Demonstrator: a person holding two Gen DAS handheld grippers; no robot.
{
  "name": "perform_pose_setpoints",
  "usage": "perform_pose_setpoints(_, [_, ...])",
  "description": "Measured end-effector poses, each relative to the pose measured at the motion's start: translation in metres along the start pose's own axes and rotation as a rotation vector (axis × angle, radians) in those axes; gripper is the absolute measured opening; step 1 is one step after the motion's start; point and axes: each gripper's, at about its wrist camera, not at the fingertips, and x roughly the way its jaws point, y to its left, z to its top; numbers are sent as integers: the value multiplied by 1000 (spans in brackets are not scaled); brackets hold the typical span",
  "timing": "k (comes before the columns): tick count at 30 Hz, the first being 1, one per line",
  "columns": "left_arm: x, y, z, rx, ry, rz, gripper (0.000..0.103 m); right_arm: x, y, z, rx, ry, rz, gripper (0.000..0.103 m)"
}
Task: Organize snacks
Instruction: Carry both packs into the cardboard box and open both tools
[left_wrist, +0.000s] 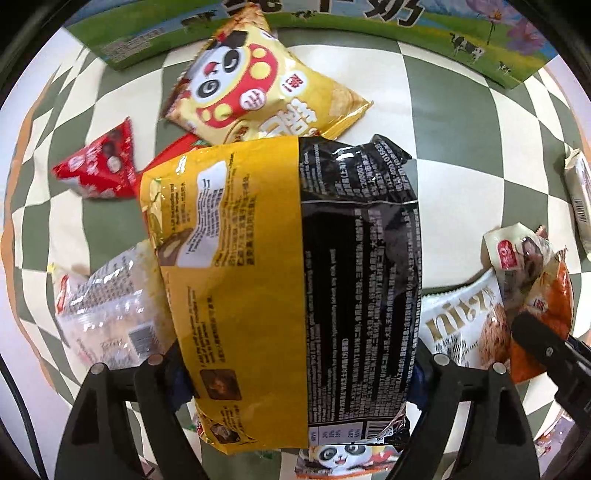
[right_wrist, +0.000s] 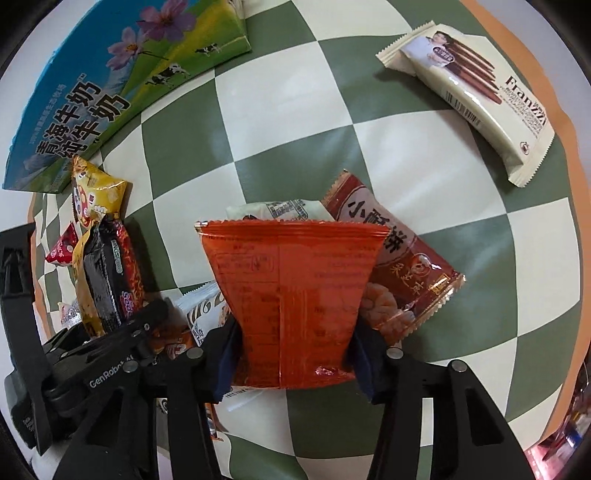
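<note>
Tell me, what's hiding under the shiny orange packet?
Under the shiny orange packet peek a red-brown biscuit bag and a pale wrapper. Their covered parts cannot be seen.

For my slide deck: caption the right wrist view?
Right gripper shut on an orange snack packet above a checkered tablecloth.

Both grippers were matte black plastic, each finger a broad triangular frame with an open cut-out. The left gripper (left_wrist: 295, 365) carried round silver pins on its finger tops and dark blue pads (left_wrist: 417, 384) inside. The right gripper (right_wrist: 295, 354) matched it, with dark blue pads (right_wrist: 229, 354). White "GenRobot" lettering (right_wrist: 110, 373) marked one black body.
</note>
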Motion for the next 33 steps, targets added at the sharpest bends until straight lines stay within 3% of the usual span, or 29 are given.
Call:
perform_pose_setpoints(4, [1,-5,-28,-3,-21,-8,85,-3,7,-23,-15,-24,8,50])
perform_pose_setpoints(9, [1,-7,-64,-1,-55,-19,85,-21,13,-28,-20,-40,36,49])
perform_pose_setpoints(11, [-6,-3,-74,-5,-74,-32,85,-39,14,-64,-37,-53,58,49])
perform_pose_setpoints(14, [1,2,-84,-10,-114,-56,85,-69,18,-74,-67,-74,92,49])
perform_pose_setpoints(20, [-37,17,-102,-35,-213,-157,85,-135,23,-91,-126,-138,175,49])
perform_pose_setpoints(24, [-68,29,-80,-36,-264,-226,85,-184,47,-79,-157,-195,242,49])
perform_pose_setpoints(27, [-82,44,-47,-29,-284,-263,85,-219,72,-53,-196,-244,269,49])
perform_pose_setpoints(33, [-67,86,45,-4,-259,-232,85,-232,141,40,-248,-292,235,49])
